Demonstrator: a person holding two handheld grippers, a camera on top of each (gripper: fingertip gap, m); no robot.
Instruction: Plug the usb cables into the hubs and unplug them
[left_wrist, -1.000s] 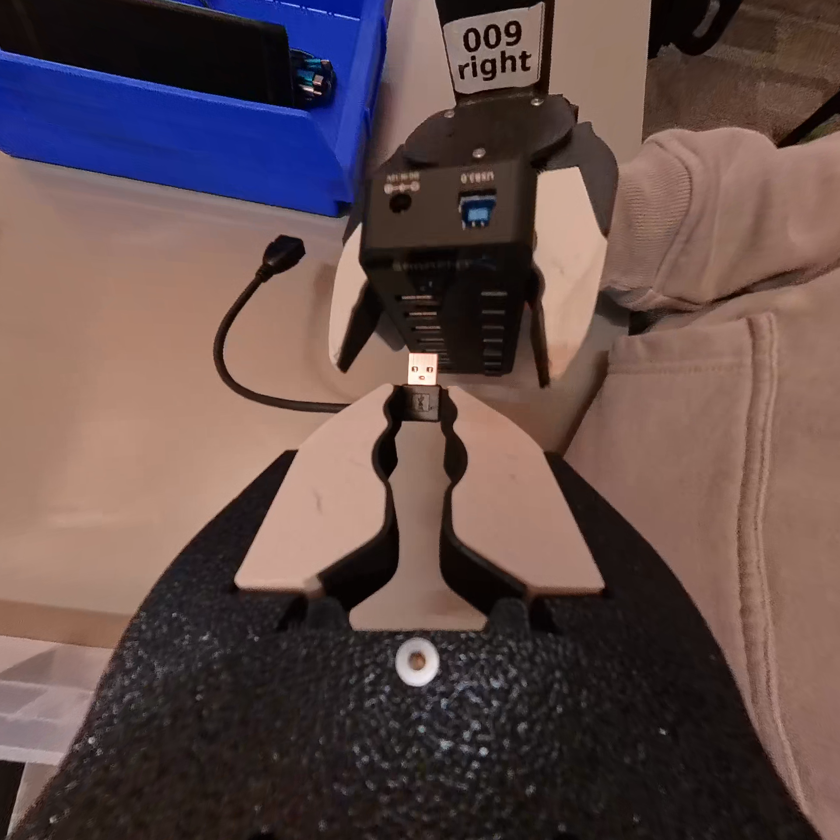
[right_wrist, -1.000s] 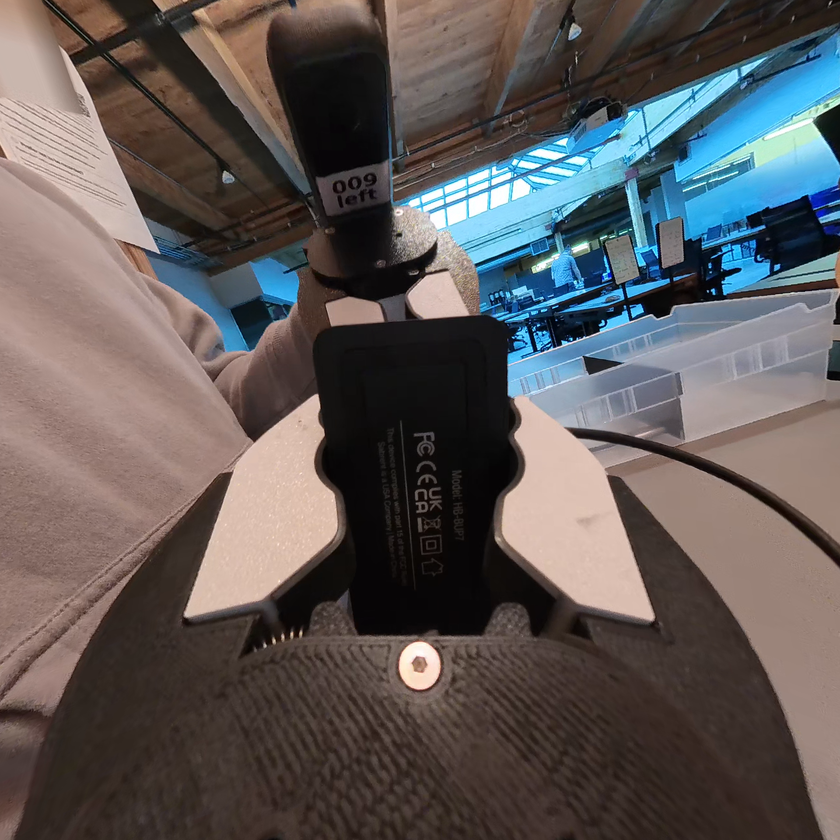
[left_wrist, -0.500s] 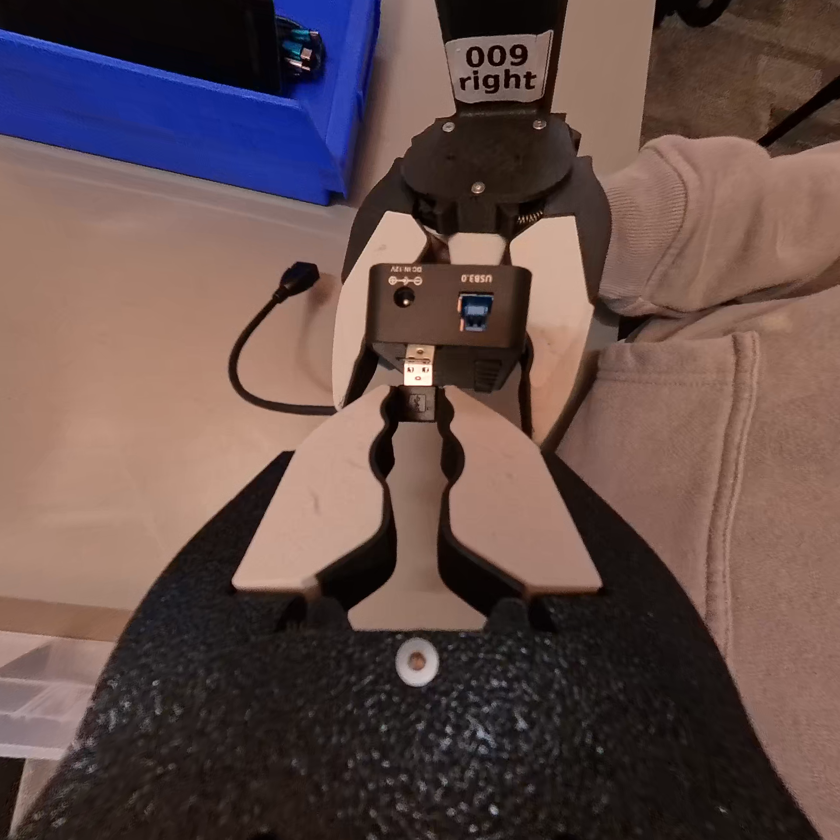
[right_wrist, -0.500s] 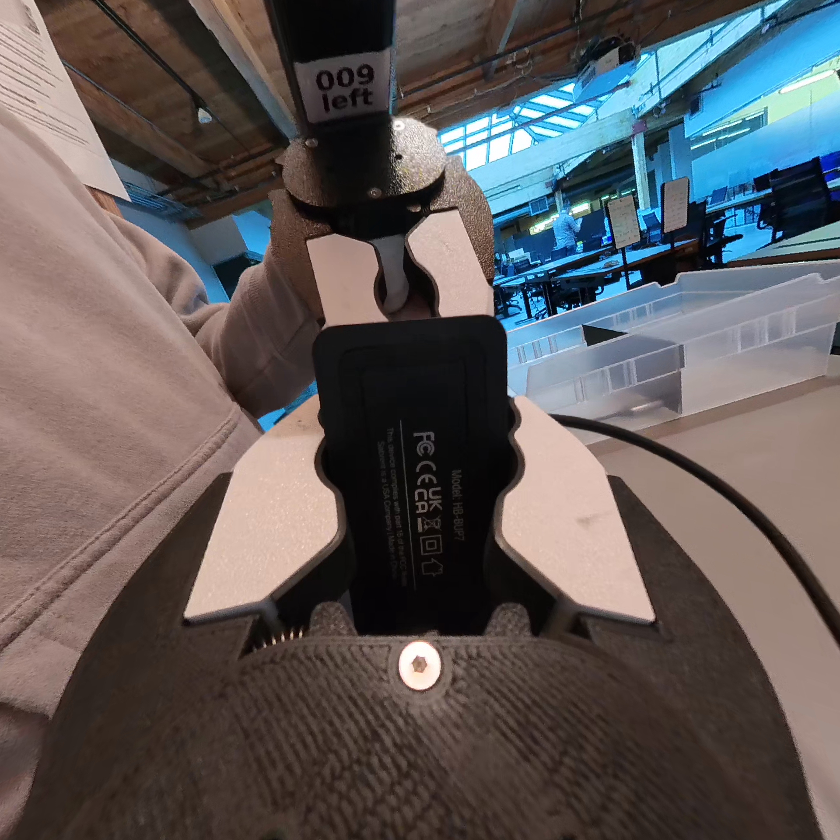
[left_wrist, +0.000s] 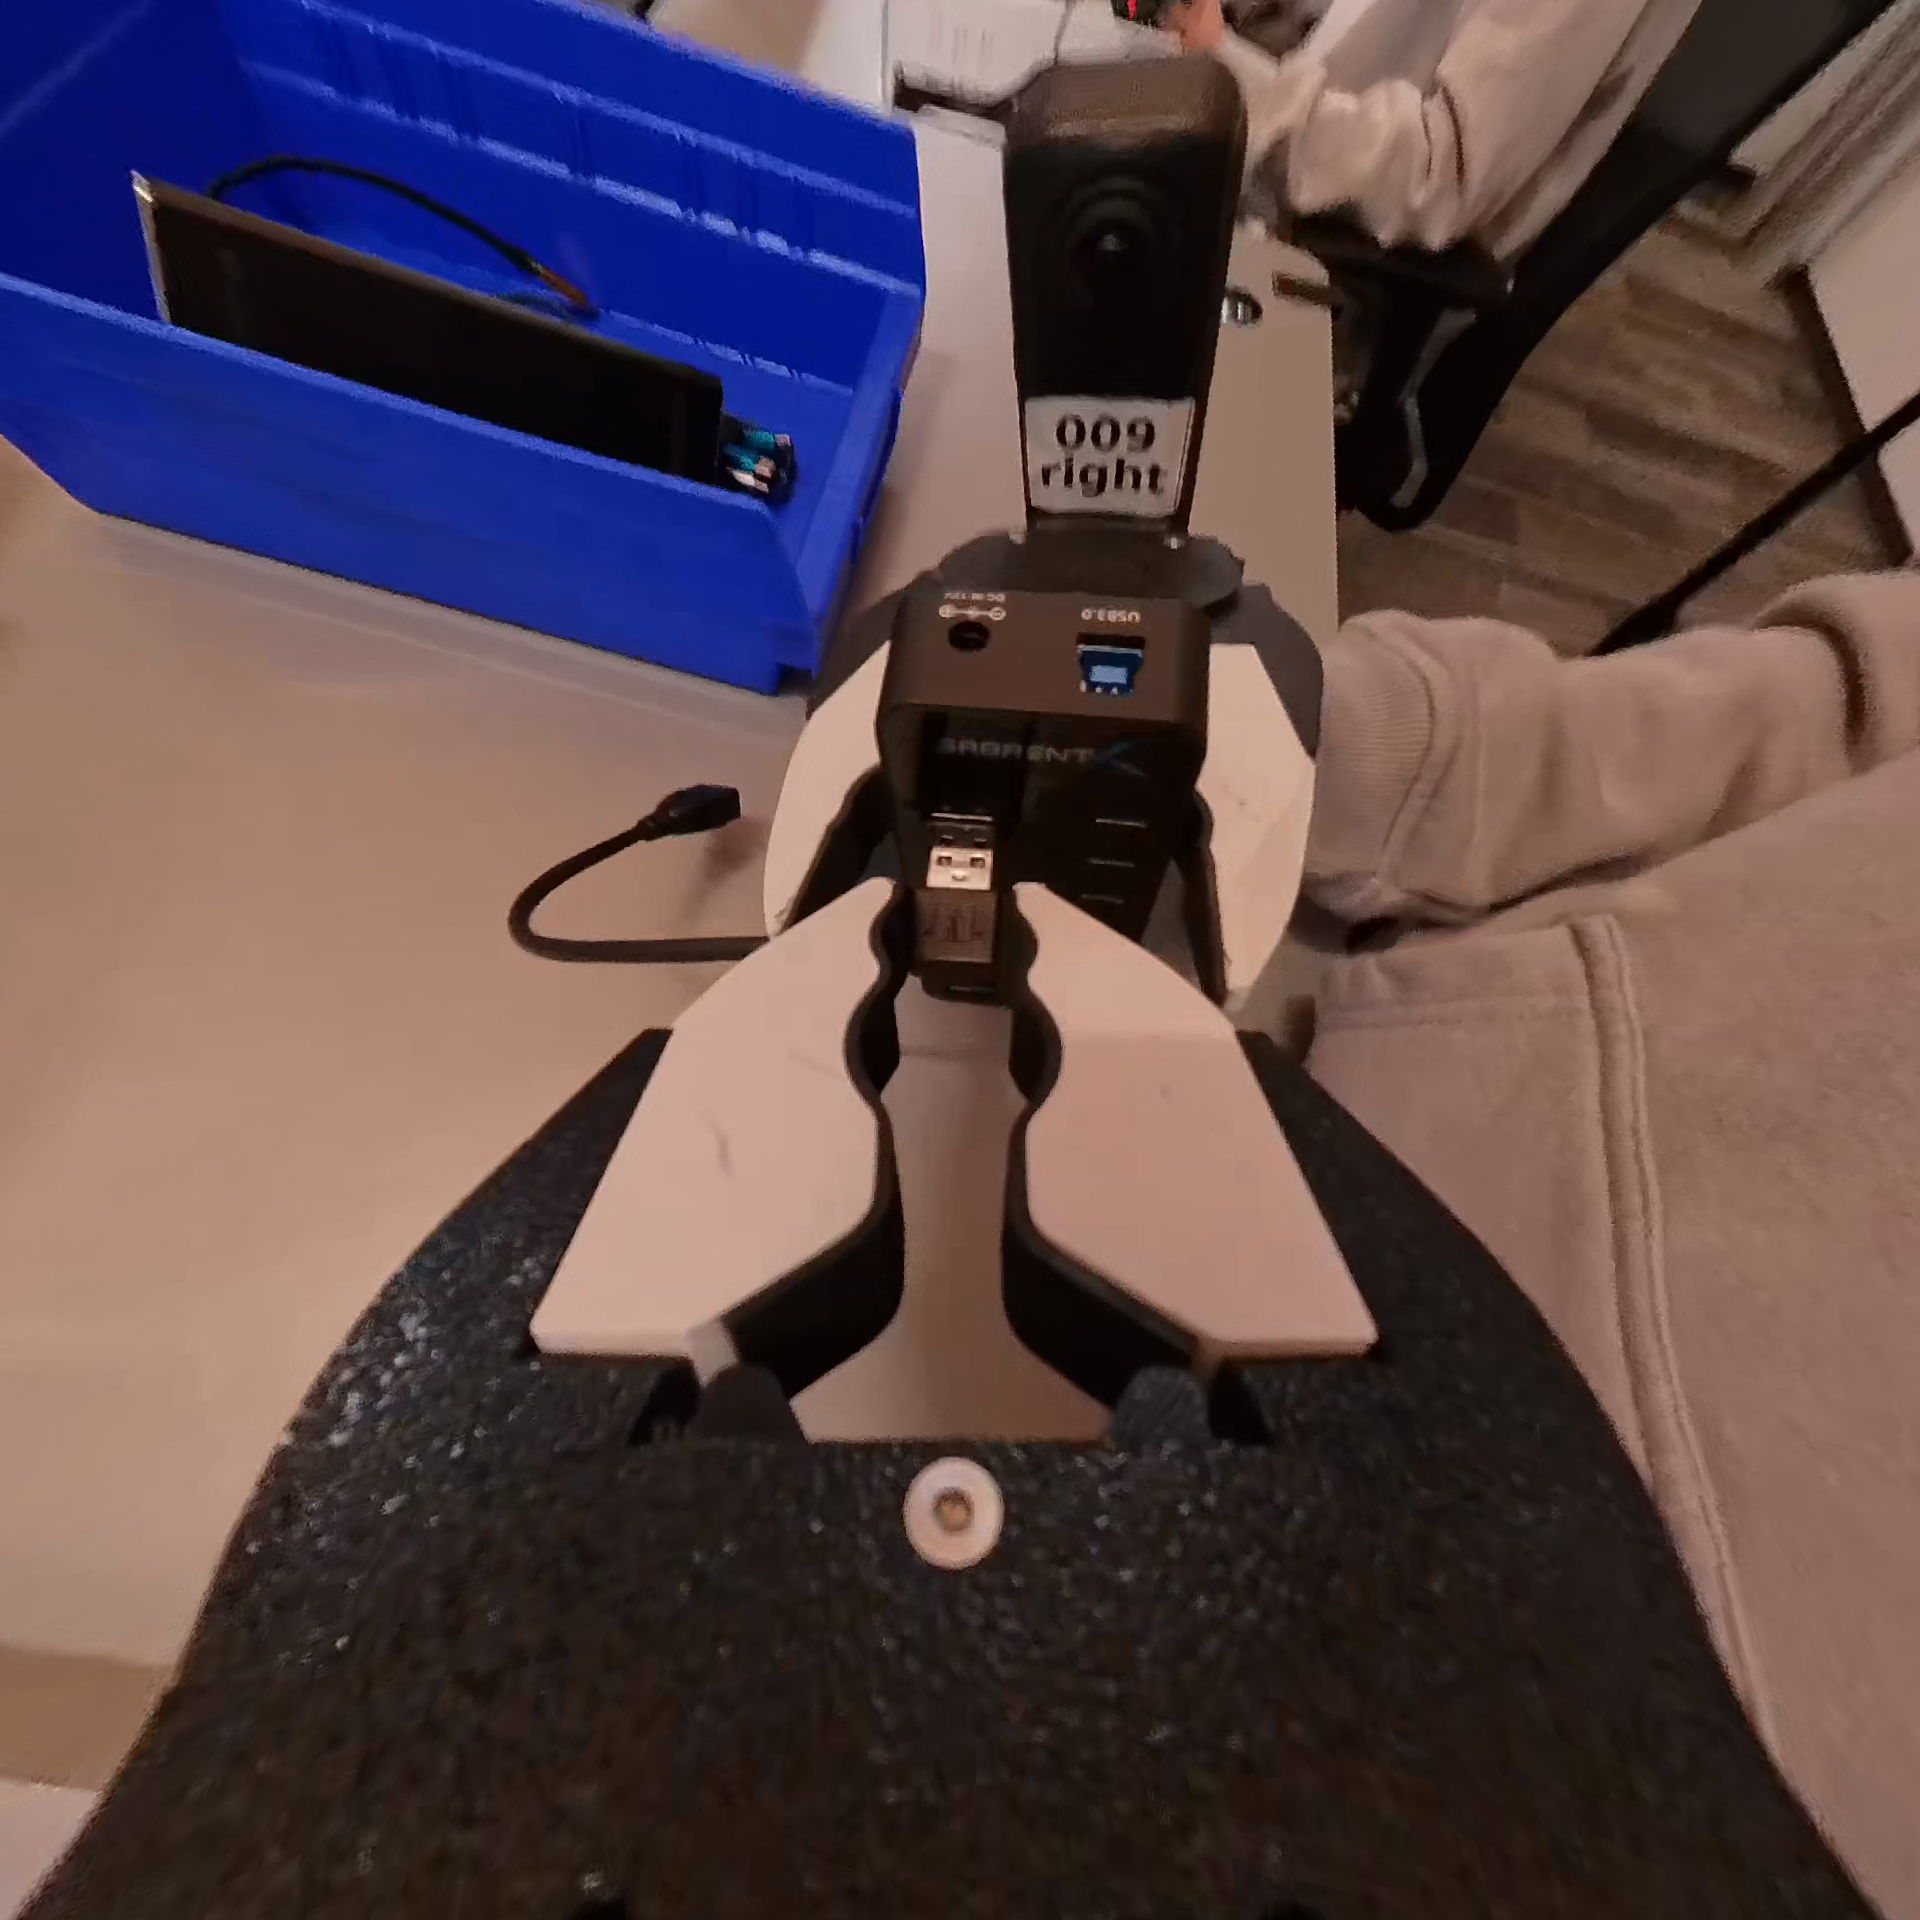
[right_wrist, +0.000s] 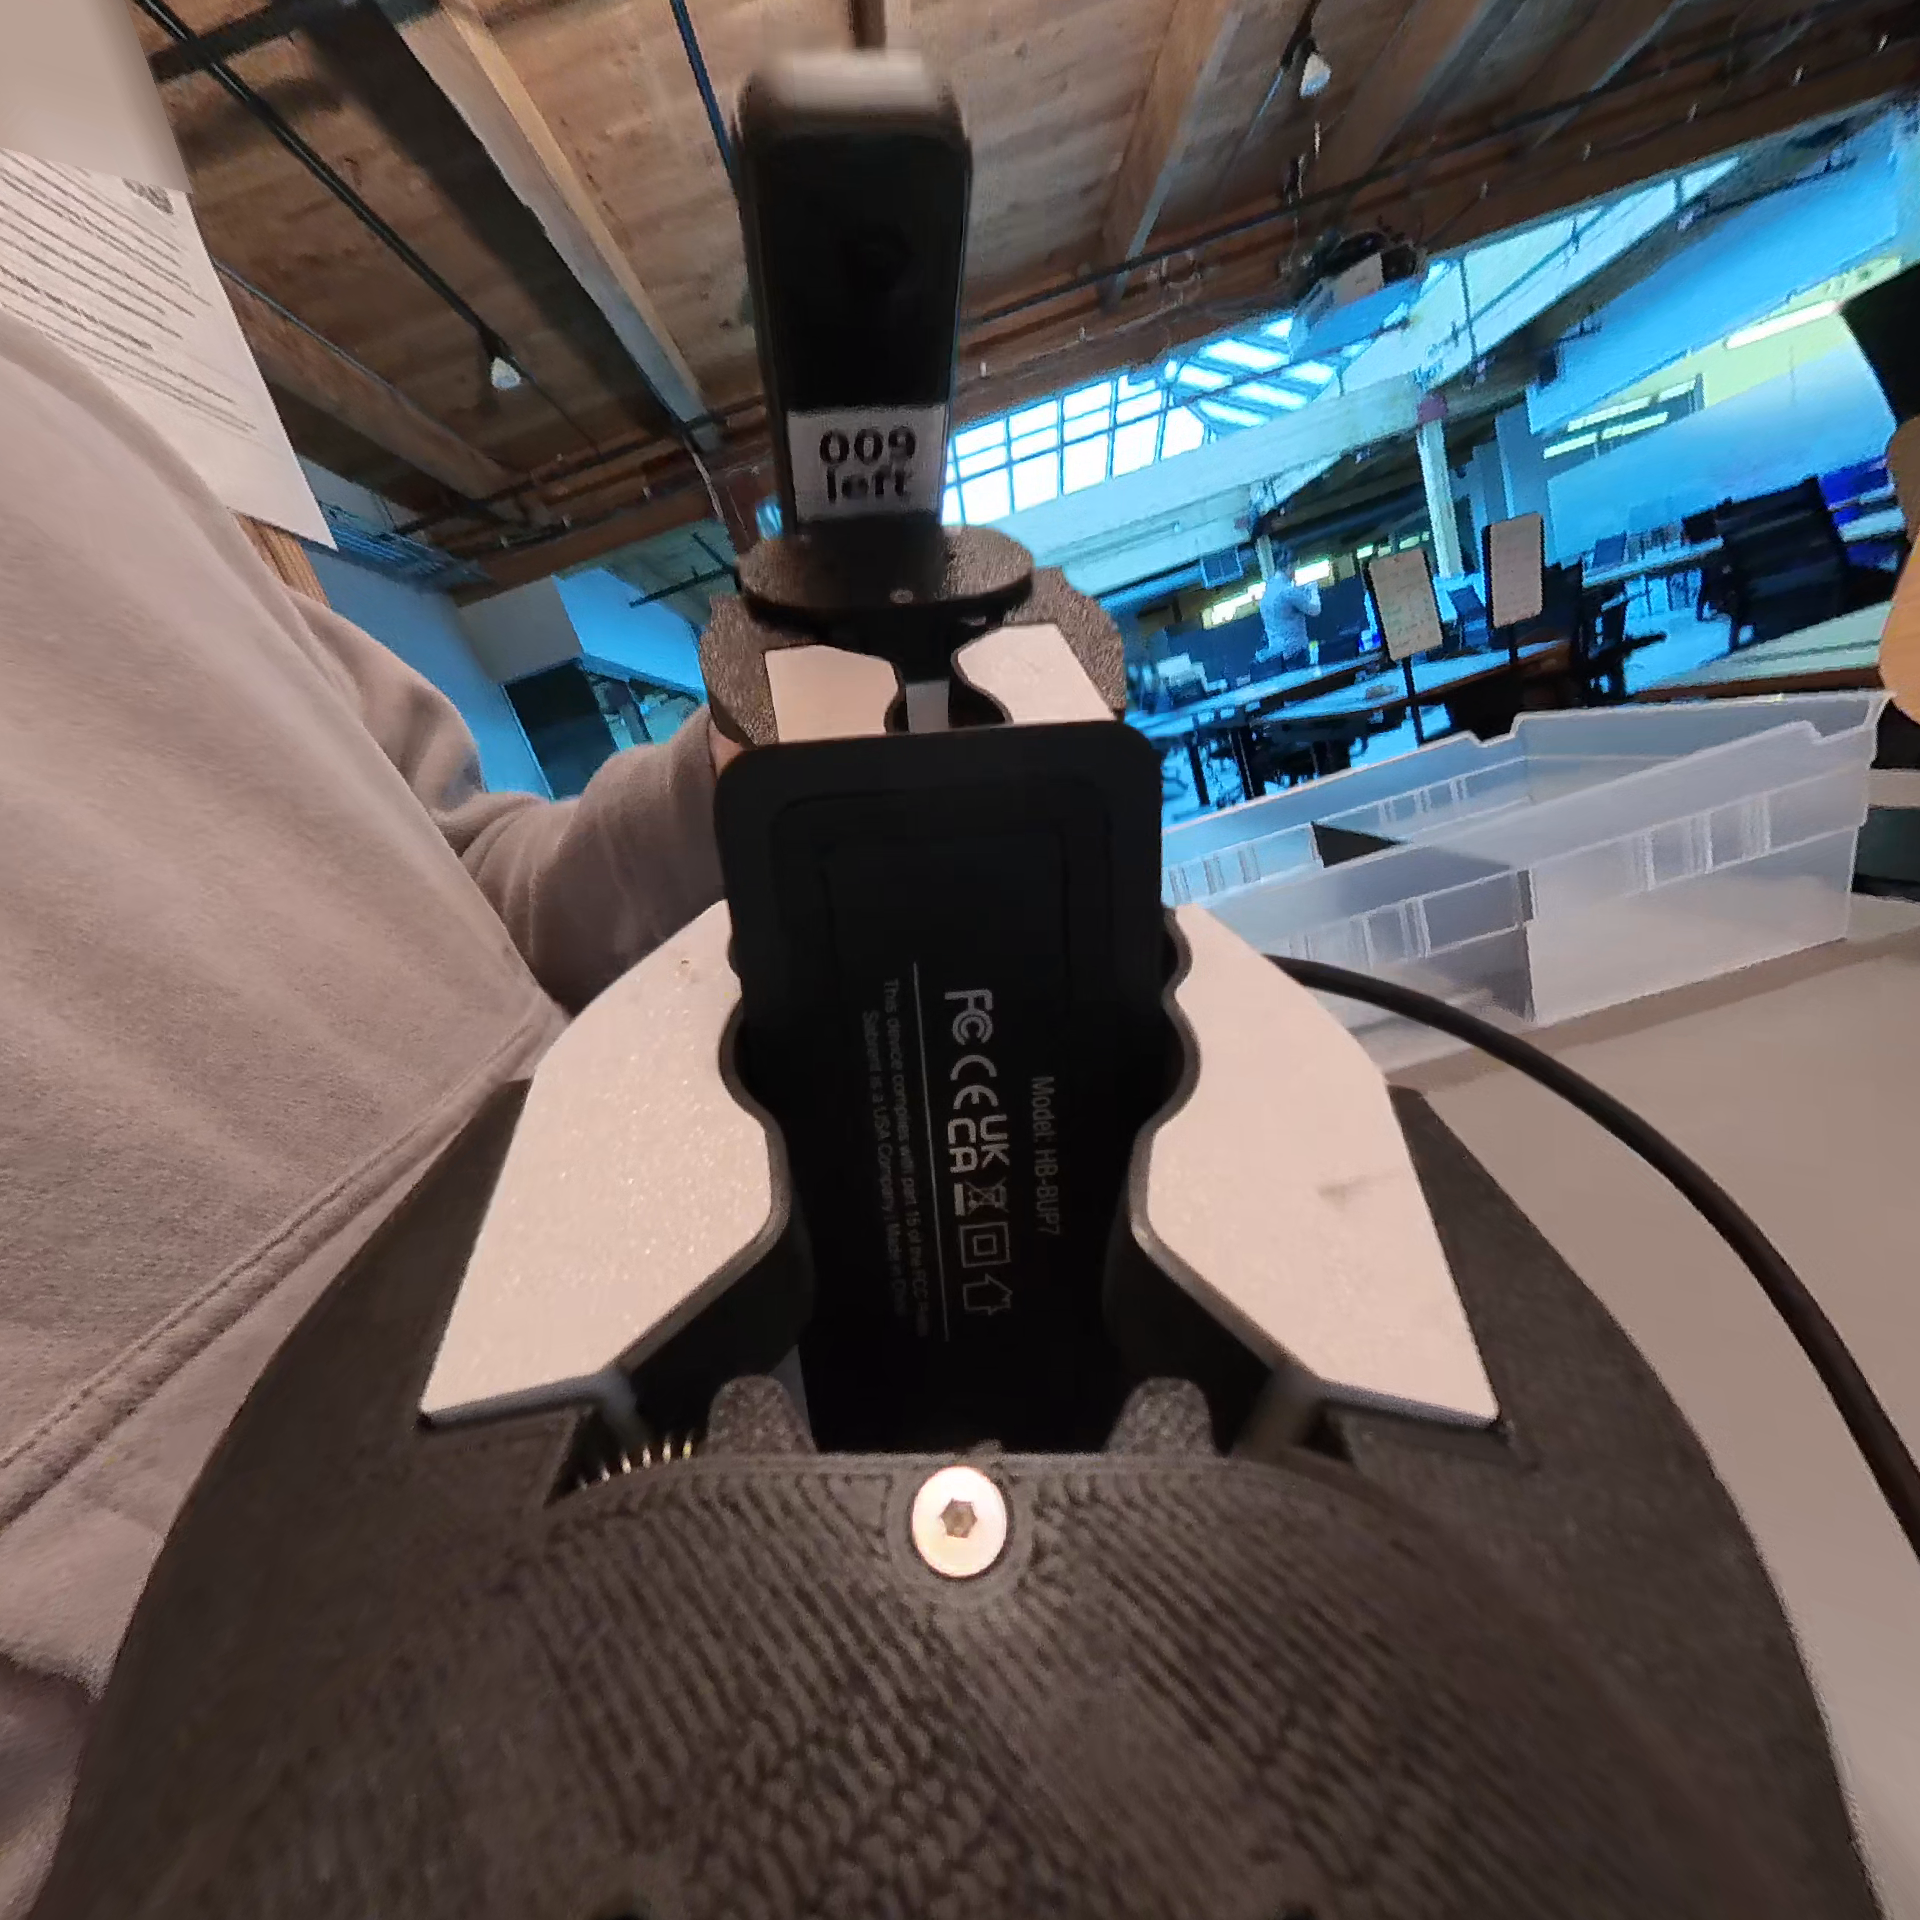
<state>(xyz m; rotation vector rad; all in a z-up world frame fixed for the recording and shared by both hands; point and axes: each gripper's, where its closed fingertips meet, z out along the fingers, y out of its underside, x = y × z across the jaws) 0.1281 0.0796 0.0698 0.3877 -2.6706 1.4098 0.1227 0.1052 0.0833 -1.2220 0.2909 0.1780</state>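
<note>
Left wrist view, USB plug (left_wrist: 961, 914) between hand-held gripper (left_wrist: 954, 925) fingertips

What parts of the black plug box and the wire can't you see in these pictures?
- Right wrist view: the USB hub shows only its flat underside, so its port face and the plug are hidden behind it.
- Left wrist view: the USB plug tip meets the hub's port face, but blur and dark hide whether it is seated.
- Left wrist view: the black cable runs behind the left gripper, so its join to the plug is hidden.
</note>
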